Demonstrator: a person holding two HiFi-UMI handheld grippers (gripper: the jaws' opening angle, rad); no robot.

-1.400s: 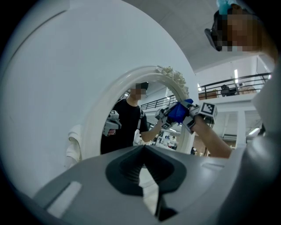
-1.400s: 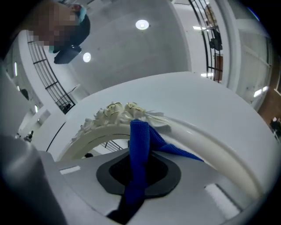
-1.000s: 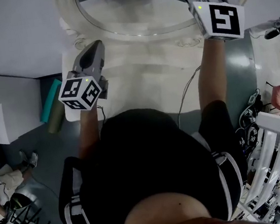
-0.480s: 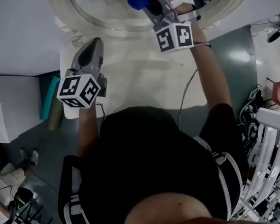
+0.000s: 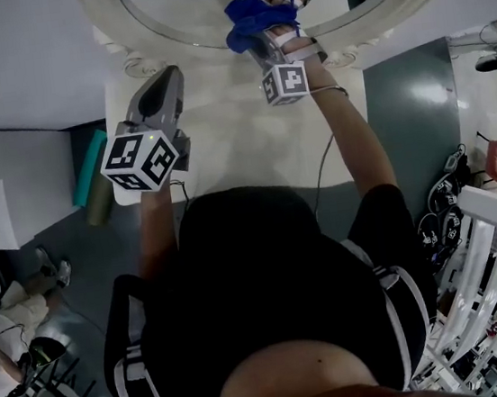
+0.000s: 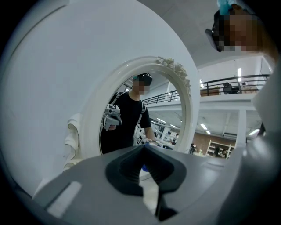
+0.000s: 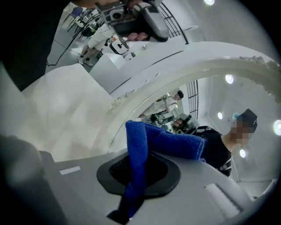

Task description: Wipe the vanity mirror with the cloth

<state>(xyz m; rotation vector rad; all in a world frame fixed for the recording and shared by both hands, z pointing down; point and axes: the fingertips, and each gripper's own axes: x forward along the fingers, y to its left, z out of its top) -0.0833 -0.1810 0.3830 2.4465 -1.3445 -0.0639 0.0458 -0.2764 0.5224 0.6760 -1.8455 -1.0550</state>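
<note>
Right tongs (image 5: 250,37) pinch a blue cloth (image 5: 251,13) in the head view, at the bottom edge of the oval vanity mirror (image 5: 383,16) that stands at the far side of a white surface (image 5: 223,142). The cloth bunches over the lowest part of the glass; whether it touches the glass cannot be told from above. Left tongs (image 5: 169,76) hover over the left part of the surface, well apart from the cloth, tips pressed together and aimed at the mirror's ornate white frame. On the floor left of the surface lies a teal object (image 5: 89,176). In the left gripper view, the dark pads of the left tongs meet at their tips with nothing between them; beyond them stands the mirror, upright, its glass reflecting a person in a black shirt (image 6: 127,118). In the right gripper view, the right tongs are clamped on the cloth: one fold runs down between the pads, and the rest flops over to the right. Behind the cloth curves the mirror's white frame, with the glass just beyond.
</note>
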